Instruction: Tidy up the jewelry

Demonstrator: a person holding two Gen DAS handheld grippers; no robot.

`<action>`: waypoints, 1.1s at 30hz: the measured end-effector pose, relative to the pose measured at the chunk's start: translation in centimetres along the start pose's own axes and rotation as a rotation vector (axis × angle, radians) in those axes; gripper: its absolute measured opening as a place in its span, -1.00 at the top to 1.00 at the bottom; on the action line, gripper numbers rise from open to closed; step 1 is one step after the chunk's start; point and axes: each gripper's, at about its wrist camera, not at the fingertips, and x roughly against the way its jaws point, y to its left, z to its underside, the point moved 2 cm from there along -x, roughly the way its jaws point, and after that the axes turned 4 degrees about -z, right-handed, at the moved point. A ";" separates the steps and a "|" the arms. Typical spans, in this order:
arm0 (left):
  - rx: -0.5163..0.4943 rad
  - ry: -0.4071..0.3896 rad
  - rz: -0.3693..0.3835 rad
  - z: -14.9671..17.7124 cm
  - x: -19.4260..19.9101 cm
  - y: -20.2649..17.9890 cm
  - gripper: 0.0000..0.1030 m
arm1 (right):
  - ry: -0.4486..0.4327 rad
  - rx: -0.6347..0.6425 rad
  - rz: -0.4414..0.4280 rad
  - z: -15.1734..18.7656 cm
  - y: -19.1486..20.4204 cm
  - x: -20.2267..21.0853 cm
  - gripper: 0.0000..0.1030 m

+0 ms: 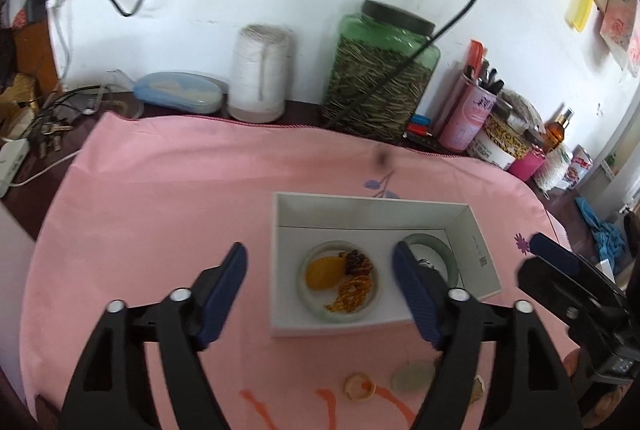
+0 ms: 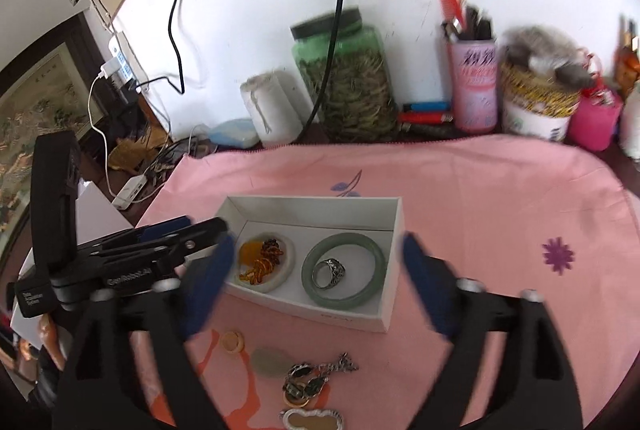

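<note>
Currently I have both tools held above a pink cloth [image 2: 480, 190] that covers the desk. My left tool [image 1: 320, 274] is spread wide and grips nothing; its blue-padded fingers straddle the left half of a white box [image 1: 280, 262] that lies on the cloth. My right tool [image 2: 316, 262] is also released and empty, its fingers on either side of the same white box [image 2: 384, 318] in its own view.

Inside the box, on the left, lies a pale bangle [image 2: 286, 272] with amber and dark bead pieces [image 2: 262, 260] piled within its ring. On the right lies a green jade bangle [image 2: 376, 290], and a silver filigree ring [image 2: 329, 272] rests inside it. In the left wrist view the right finger hides part of the green bangle.

On the cloth in front of the box, loose pieces lie apart from it: a small cream ring [image 2: 233, 342], a flat pale green pendant [image 2: 272, 362], a tangle of dark silver jewelry [image 2: 316, 378], and a silver-framed gourd-shaped pendant [image 2: 312, 420] at the bottom edge.

Behind the cloth, against the white wall, stand a green jar [image 2: 344, 78] with a dark lid, a white spool of thread [image 2: 272, 110], and a pink cup [image 2: 474, 86] that holds combs and pens.
</note>
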 end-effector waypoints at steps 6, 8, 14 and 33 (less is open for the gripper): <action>-0.006 -0.011 -0.017 2.4 2.5 1.9 -0.69 | 0.055 0.031 0.019 3.3 0.1 2.8 -0.87; -0.013 -0.004 -0.026 3.6 2.6 2.3 -0.69 | 0.049 0.031 0.033 5.1 -0.8 3.5 -0.87; -0.123 0.004 -0.019 5.6 1.7 0.1 -0.69 | 0.045 -0.047 -0.004 7.4 -3.8 2.8 -0.87; -0.263 0.157 -0.017 8.3 -2.4 -2.4 -0.71 | 0.136 -0.128 -0.045 7.9 -5.4 0.9 -0.87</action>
